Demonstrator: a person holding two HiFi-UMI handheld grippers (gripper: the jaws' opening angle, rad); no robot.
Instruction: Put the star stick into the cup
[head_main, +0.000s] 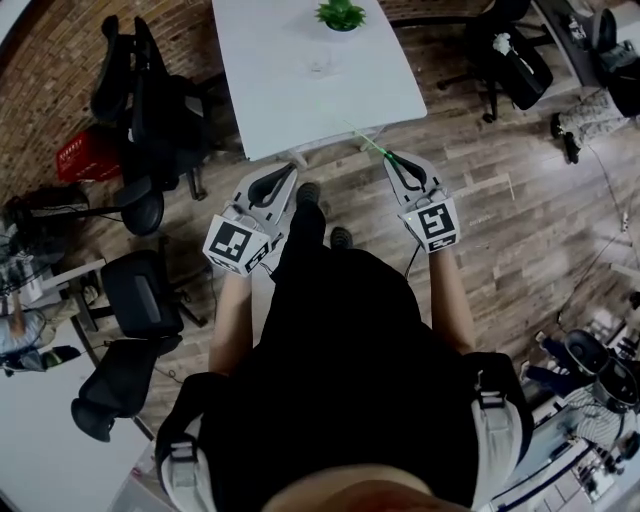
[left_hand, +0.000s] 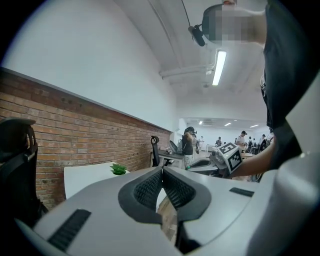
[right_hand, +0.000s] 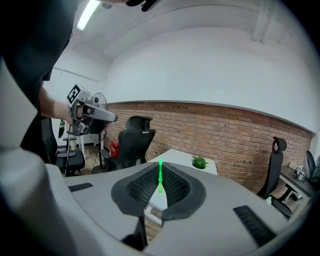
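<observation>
While the person stands on the wooden floor (head_main: 520, 230) in front of a white worktop (head_main: 280, 100), each hand holds a hand-held gripper out at the near edge of that worktop. The right hand-held gripper (head_main: 391, 158) has its jaws pressed together on the star stick (right_hand: 160, 174), a thin bright green rod pinched between the ribbed pads. The rod stands out past the jaw tips and slants toward the near edge of the worktop; its star end cannot be made out. The left hand-held gripper (head_main: 291, 172) has its jaws closed against each other, and nothing lies between them. A clear cup (head_main: 319, 64) stands upright on the worktop, well apart from the stick and from both jaw tips. Just beyond the cup, at the far edge, sits a small green plant (head_main: 341, 14). Black office chairs (head_main: 150, 100) stand to the left of the worktop, against a brick wall (left_hand: 75, 130).
</observation>
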